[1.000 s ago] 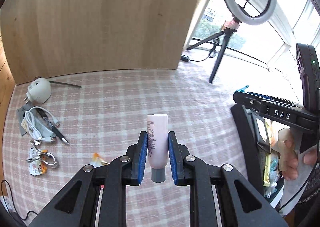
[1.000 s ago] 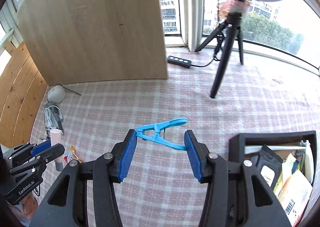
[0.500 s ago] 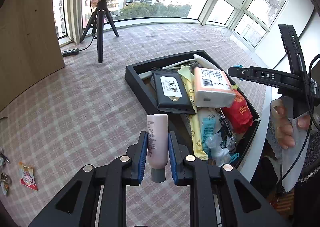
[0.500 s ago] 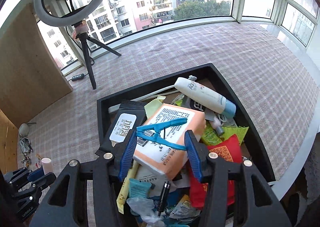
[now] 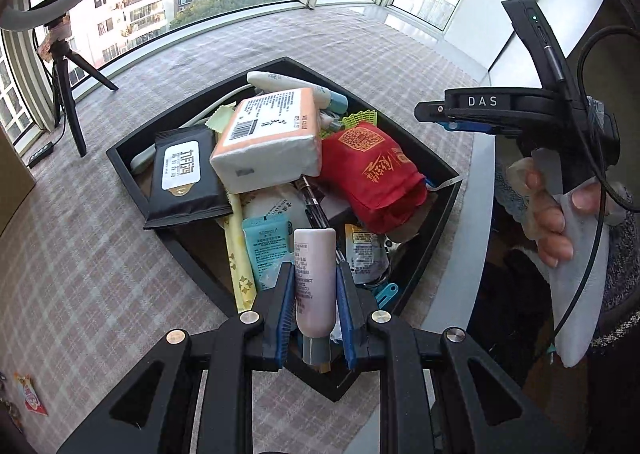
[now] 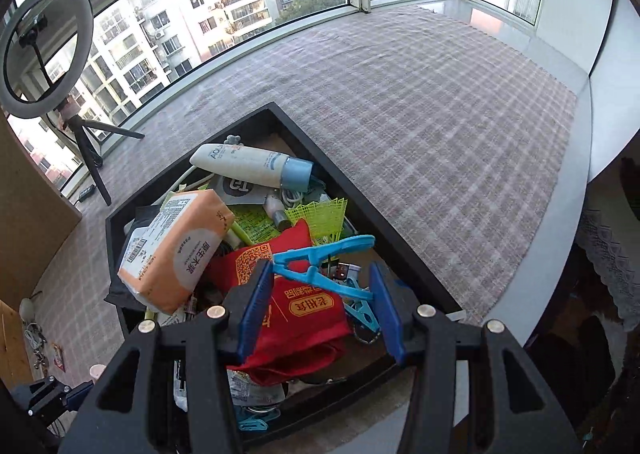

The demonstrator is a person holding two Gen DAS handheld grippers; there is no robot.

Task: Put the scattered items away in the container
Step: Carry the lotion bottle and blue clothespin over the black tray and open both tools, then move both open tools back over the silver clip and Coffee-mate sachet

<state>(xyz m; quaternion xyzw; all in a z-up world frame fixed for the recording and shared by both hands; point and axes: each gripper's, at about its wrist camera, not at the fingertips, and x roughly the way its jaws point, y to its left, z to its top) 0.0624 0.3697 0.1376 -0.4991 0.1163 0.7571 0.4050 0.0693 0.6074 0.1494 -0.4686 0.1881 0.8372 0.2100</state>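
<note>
A checked woven cloth [image 5: 100, 254] covers the surface. On it sits the black, hard-walled container [image 5: 124, 166], heaped with soft packets: an orange tissue pack [image 5: 268, 138] at 12 o'clock and a red fabric pouch [image 5: 372, 178] at 2. Above its 6 o'clock corner the left gripper [image 5: 314, 302] pinches a smooth pink tube [image 5: 314, 278], cap downward. The right gripper [image 6: 318, 308], jaws spread wide, clamps a blue plastic clip [image 6: 324, 266] lengthwise above the pouch.
</note>
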